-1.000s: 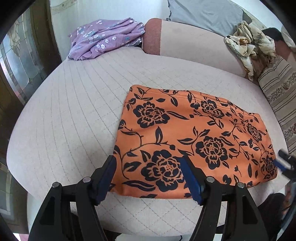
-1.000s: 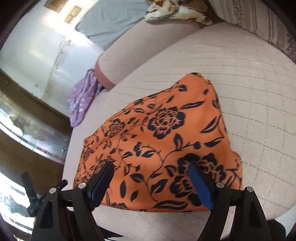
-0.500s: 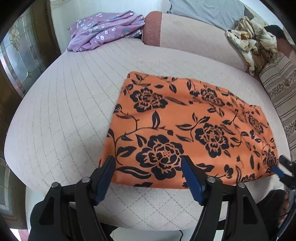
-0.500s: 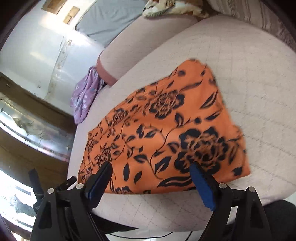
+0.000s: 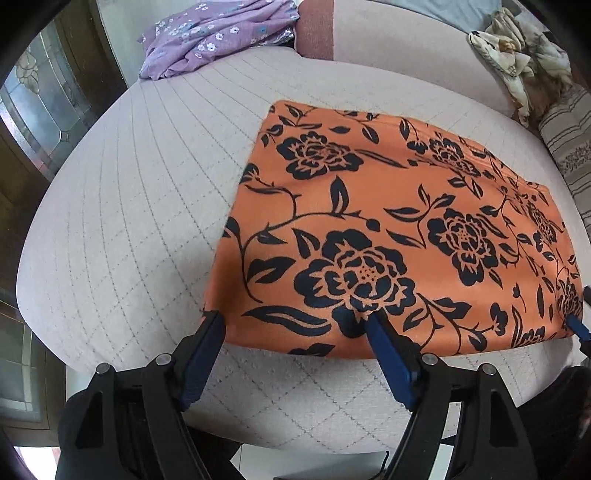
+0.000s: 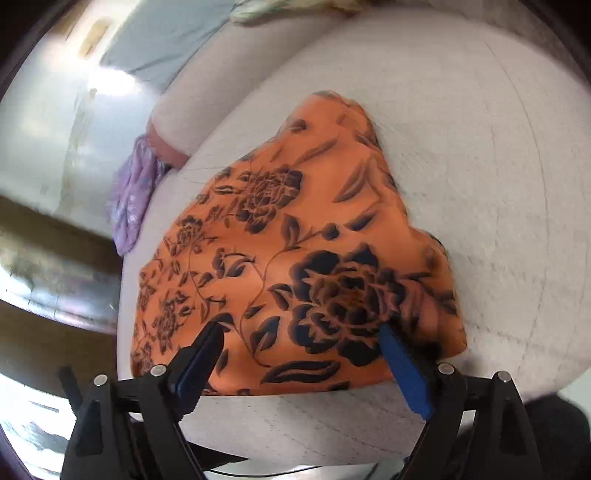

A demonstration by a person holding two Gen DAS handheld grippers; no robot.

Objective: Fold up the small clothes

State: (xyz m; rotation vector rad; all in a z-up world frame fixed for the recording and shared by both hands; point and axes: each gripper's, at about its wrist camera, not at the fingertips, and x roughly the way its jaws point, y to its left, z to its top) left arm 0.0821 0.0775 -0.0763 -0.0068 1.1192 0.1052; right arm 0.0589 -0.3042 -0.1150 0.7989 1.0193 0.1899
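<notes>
Left wrist view shows the orange floral garment (image 5: 399, 236) lying flat on the quilted beige cushion (image 5: 122, 221), already squared into a rough rectangle with its long near edge running close along the cushion's front rim. That placement looks deliberate: a smooth, spread-out cloth with one hem toward the person gives both tongs a clean edge to take for a fold away from the body.

At the near-left corner, the left gripper (image 5: 291, 334) has its jaws spread wide, having just been opening a little further. One blue pad sits just beside the corner and the other over the hem further along, so a stretch of the near edge lies between them, but the pads do not press on the fabric. At the far right of this view a sliver of blue marks the other tool near the opposite corner.

The right wrist view is blurred, yet the right gripper (image 6: 299, 338) is plainly agape too, both pads above the near-right part of the garment and nothing pinched. I judge the step in hand to be the approach to the two near corners, with the grasp not yet made.

Further out, a purple flowered garment (image 5: 218, 35) lies crumpled at the cushion's far-left corner and a cream patterned cloth (image 5: 517, 48) is heaped against the backrest, well apart from the orange one, probably waiting their turn.
</notes>
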